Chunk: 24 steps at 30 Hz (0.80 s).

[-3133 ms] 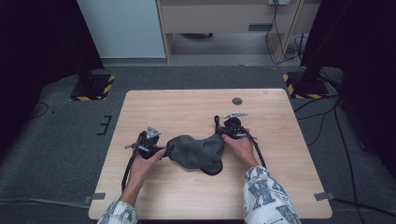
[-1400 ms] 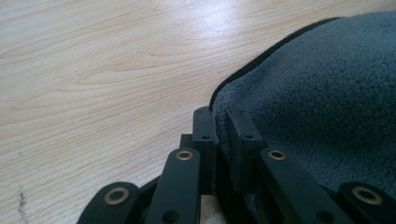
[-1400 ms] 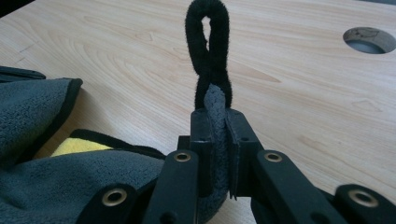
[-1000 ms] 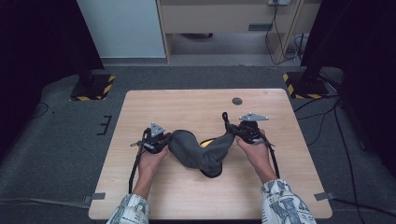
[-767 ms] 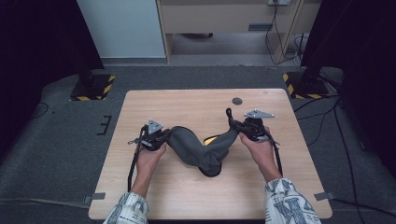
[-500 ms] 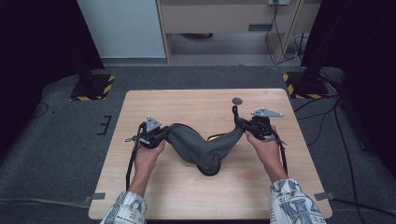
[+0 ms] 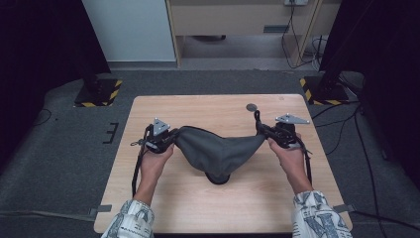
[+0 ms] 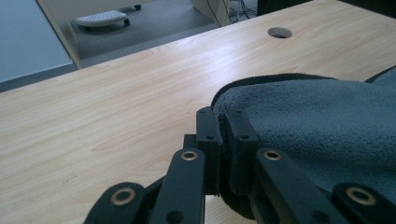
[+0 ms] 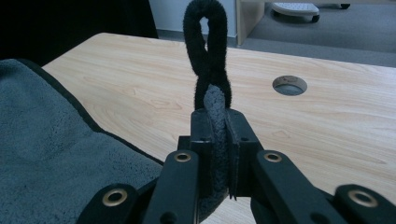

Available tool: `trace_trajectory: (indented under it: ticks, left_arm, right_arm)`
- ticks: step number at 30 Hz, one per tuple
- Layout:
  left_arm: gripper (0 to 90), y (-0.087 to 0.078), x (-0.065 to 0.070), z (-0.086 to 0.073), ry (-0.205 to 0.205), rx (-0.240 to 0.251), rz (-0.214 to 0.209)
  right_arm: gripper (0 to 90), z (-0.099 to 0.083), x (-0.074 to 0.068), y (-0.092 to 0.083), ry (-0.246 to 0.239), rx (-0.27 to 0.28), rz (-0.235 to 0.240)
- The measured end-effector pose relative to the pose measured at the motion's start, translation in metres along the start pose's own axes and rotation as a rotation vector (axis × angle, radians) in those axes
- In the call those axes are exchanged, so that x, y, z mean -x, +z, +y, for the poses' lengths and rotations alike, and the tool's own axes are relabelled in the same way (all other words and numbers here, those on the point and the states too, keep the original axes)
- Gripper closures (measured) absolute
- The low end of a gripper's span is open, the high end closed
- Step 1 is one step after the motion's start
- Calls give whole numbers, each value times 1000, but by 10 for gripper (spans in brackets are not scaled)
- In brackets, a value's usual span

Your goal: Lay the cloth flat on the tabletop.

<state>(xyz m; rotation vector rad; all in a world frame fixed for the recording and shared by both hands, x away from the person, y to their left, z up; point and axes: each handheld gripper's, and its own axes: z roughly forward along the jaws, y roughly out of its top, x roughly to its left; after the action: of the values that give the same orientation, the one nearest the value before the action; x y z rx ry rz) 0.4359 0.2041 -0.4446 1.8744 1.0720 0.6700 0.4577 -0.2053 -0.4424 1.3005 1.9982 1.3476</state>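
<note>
Over the wooden surface [image 7: 163,193] my left gripper [image 7: 166,140] and right gripper [image 7: 270,133] pinch the grey cloth's [image 7: 218,153] corners tight; I should pull evenly apart.

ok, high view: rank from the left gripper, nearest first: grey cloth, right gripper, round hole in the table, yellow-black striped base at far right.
1. grey cloth: clamped in the left gripper at its corner.
2. round hole: right, toward the table's far edge.
3. right gripper: across the cloth, holding the other corner.
4. striped base: on the floor, beyond the table's far right corner.
</note>
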Motion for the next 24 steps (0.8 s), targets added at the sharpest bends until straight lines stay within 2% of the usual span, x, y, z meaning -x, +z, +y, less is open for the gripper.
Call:
trace_trajectory:
  ticks: [13, 24]
  left_arm:
    - [852, -12, -3, 14, -6, 38, -3]
    - [853, -23, -3, 29, 4, 70, 1]
  right_arm:
    - [834, 12, -5, -8, -9, 30, 4]
    - [837, 26, -11, -21, -15, 85, 6]
